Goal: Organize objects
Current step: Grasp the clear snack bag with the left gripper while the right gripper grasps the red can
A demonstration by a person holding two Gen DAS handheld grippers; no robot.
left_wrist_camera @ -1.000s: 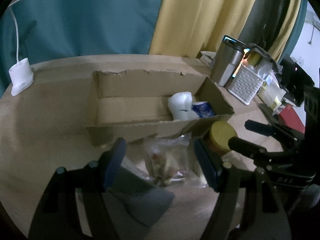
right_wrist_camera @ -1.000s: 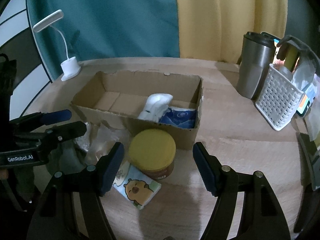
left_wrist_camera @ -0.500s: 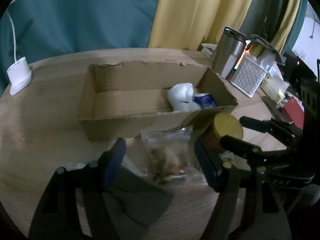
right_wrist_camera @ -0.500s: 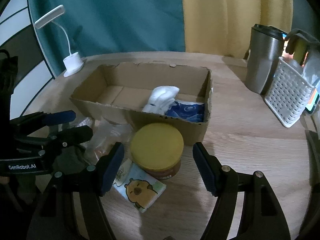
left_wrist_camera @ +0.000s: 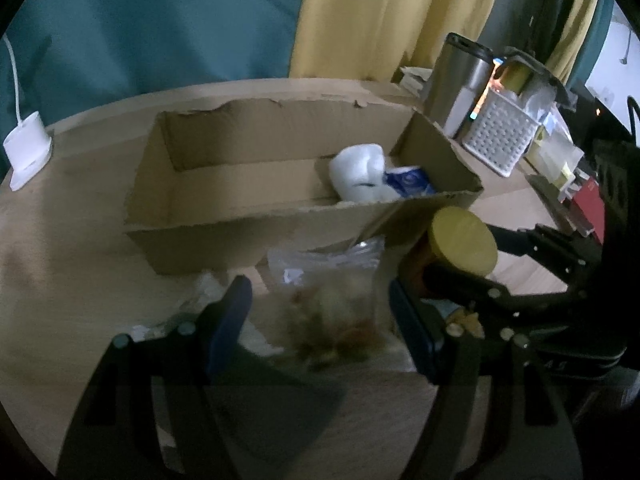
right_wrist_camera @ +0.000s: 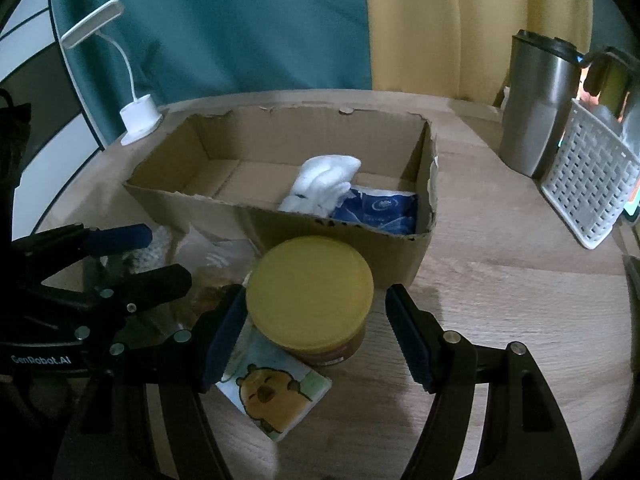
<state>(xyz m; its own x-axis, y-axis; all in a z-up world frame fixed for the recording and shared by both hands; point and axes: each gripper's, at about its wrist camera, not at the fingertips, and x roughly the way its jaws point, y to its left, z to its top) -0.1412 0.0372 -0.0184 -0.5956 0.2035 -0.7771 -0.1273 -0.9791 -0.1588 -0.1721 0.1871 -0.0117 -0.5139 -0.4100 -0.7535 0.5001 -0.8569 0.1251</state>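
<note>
Jar: round yellow-lidded brown jar [right_wrist_camera: 310, 294] stands before the open cardboard box [right_wrist_camera: 224, 208], rigid, probably smooth-sided; grip across its sides.
Right gripper [right_wrist_camera: 314, 332]: open, astride it, empty.
Bag: clear plastic snack bag [left_wrist_camera: 332, 292], limp, crinkly.
Left gripper [left_wrist_camera: 320, 324]: open, empty.

White desk lamp [right_wrist_camera: 138, 120] at the counter's [right_wrist_camera: 500, 280] far left, steel travel mug [right_wrist_camera: 536, 104] beside white slotted basket [right_wrist_camera: 588, 184], teal curtain [right_wrist_camera: 240, 20], yellow curtain [right_wrist_camera: 460, 20] behind.

the snack bag [left_wrist_camera: 332, 308] is a blurry mess so its contents are anyone's guess, and the yellow-lidded jar [right_wrist_camera: 310, 298] covers part of the capybara tissue pack [right_wrist_camera: 276, 396].
</note>
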